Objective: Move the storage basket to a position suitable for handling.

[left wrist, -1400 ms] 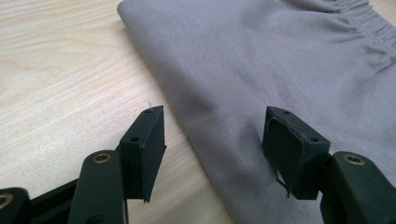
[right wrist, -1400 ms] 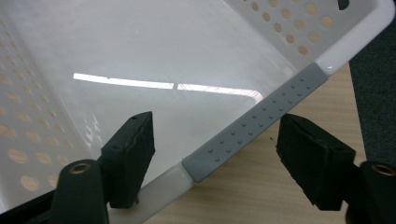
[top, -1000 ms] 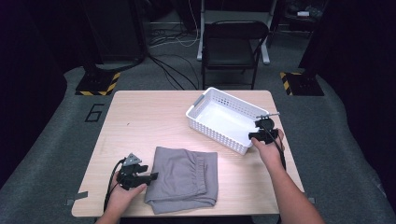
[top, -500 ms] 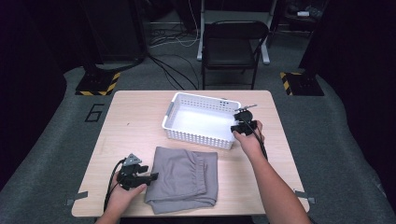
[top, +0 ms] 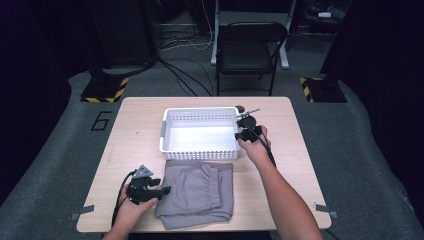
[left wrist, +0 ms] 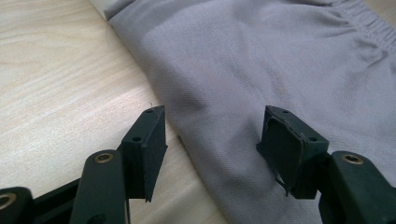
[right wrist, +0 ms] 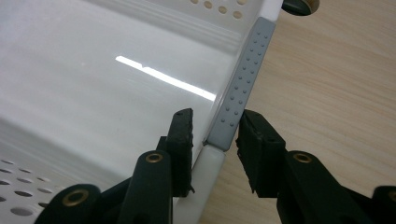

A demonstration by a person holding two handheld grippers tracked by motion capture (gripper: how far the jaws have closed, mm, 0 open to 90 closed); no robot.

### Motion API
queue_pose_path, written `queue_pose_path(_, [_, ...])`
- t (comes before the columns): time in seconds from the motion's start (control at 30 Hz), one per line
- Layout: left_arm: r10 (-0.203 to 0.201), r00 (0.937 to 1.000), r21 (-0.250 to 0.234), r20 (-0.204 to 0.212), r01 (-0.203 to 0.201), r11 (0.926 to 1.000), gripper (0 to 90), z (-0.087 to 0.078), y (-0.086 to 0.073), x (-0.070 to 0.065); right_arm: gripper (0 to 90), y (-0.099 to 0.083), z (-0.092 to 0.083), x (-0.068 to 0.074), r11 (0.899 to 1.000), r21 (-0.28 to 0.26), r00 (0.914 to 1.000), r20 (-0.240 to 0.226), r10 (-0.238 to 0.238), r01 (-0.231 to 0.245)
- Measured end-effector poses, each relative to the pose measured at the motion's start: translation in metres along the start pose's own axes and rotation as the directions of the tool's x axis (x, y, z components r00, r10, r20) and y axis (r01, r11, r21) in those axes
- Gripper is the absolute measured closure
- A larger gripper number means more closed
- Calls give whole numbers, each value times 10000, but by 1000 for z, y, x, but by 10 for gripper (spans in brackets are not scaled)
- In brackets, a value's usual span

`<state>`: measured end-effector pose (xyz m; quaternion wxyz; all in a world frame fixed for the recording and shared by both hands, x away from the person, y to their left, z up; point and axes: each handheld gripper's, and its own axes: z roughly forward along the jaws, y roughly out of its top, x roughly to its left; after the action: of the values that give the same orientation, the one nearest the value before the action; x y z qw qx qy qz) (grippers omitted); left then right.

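Left hand-held gripper [top: 162, 190] sits low at the near left of the desk [top: 300, 150], jaws released and straddling the left edge of the folded grey shorts [top: 197, 192]. In the left gripper view one pad [left wrist: 149, 144] is over bare wood and the other [left wrist: 285, 144] over cloth [left wrist: 261, 60], with nothing pinched, so it looks staged to grab that edge rather than holding it. The shorts lie flat at the near middle of the desk, their far edge right up against the basket's near wall; probably touching, but the high view is too coarse to be sure. Just beyond, the white basket [top: 172, 125] sits square to the desk edge, empty, its open top facing up, presumably parked close so the shorts have a short trip in. Right hand-held gripper [top: 244, 131] is at the basket's right end. In the right gripper view its jaws bracket the rim [right wrist: 212, 161] at the grey dotted handle strip [right wrist: 243, 88], one pad inside the wall and one outside. The jaws have just been closing with the rim between them; the inner pad [right wrist: 184, 135] looks seated on the wall, while a thin gap may remain at the outer one, so I read it as grasping the rim, likely to steer and steady the basket. Beyond the desk: a chair [top: 250, 50] and floor cables.
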<state>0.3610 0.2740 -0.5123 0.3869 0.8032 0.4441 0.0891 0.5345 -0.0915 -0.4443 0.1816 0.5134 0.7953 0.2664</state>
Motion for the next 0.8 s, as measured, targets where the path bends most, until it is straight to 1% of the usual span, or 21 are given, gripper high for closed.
queue_pose_path(0.03, [111, 9999, 71, 16, -111, 9999, 402, 0, 0, 0, 662, 0, 0, 0, 10000, -29, 10000, 37, -2, 2])
queue_pose_path(0.07, [27, 10000, 11, 21, -27, 10000, 402, 0, 0, 0, 661, 0, 0, 0, 9999, -60, 9999, 58, -89, 89])
queue_pose_path(0.17, [27, 10000, 27, 33, -27, 10000, 402, 1, 0, -1, 659, -2, 0, 0, 9998, -139, 9999, 39, -159, 160])
queue_pose_path(0.23, [41, 10000, 27, 29, -41, 10000, 402, 1, 0, -1, 659, -2, -1, 1, 9999, -74, 9999, -29, -98, 98])
queue_pose_path(0.33, [75, 10000, 46, 41, -75, 10000, 404, 0, 1, -2, 660, -2, -1, 1, 9998, -92, 9998, 17, -200, 200])
queue_pose_path(0.4, [138, 9999, -50, -8, -138, 9999, 405, 1, 1, -3, 659, -2, -1, 2, 9997, -45, 9997, 51, -246, 246])
queue_pose_path(0.43, [150, 9999, -43, 2, -150, 9999, 405, 1, 1, -3, 659, -2, -1, 3, 9997, -3, 9997, 18, -247, 247])
queue_pose_path(0.47, [176, 9998, 79, 88, -177, 9998, 405, 0, 1, -3, 659, -2, -1, 3, 9995, -60, 9995, 38, -301, 301])
queue_pose_path(0.5, [136, 9999, 67, 84, -136, 9999, 405, 0, 1, -4, 659, -2, -2, 3, 9995, -50, 9995, 42, -309, 309])
queue_pose_path(0.6, [188, 9998, 109, 105, -189, 9998, 405, 0, 1, -4, 659, -3, -2, 4, 9995, -3, 9995, -33, -328, 328])
queue_pose_path(0.63, [215, 9998, -61, -18, -216, 9997, 405, 1, 1, -5, 659, -3, -2, 4, 9994, -75, 9994, -1, -338, 338])
queue_pose_path(0.7, [231, 9997, -73, -40, -231, 9997, 405, 0, 1, -5, 659, -3, -2, 4, 9994, -87, 9994, 12, -338, 338])
queue_pose_path(0.8, [211, 9998, 92, 34, -211, 9997, 404, -1, 1, -4, 658, -3, -3, 5, 9996, 41, 9996, 7, -281, 281])
